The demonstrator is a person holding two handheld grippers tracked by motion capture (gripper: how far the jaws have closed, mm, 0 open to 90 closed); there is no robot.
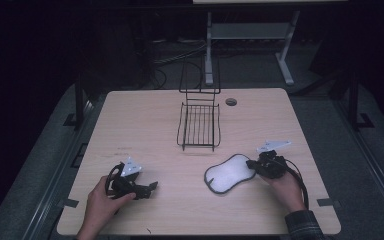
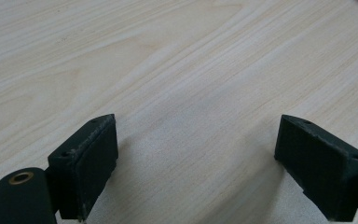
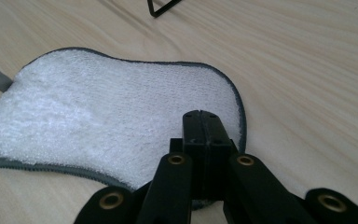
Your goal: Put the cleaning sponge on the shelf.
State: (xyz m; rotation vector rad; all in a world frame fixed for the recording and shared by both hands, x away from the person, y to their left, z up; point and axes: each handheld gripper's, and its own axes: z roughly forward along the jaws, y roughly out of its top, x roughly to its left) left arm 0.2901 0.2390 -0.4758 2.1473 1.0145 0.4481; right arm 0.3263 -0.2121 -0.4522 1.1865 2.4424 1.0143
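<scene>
Item: white pad (image 3: 107, 116) with grey trim, flat on the worktop (image 1: 145, 125) towards its near right corner. Right gripper (image 3: 204, 122) had its jaws closed on the pad's nearer edge. Risk, as judged: so shallow a hold could slip, or the limp pad could fold if dragged. Left gripper (image 2: 193, 154) sat near the near left corner, jaws open and empty. Wire rack (image 1: 198, 125) stood mid-worktop, well clear of the pad; nothing lay between.

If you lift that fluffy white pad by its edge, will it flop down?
Probably. The white terry pad looks thin and soft and lies flat, so it would likely droop. It seems light. Its fuzzy pile should keep the right tongs, shut at its edge, from slipping.
</scene>
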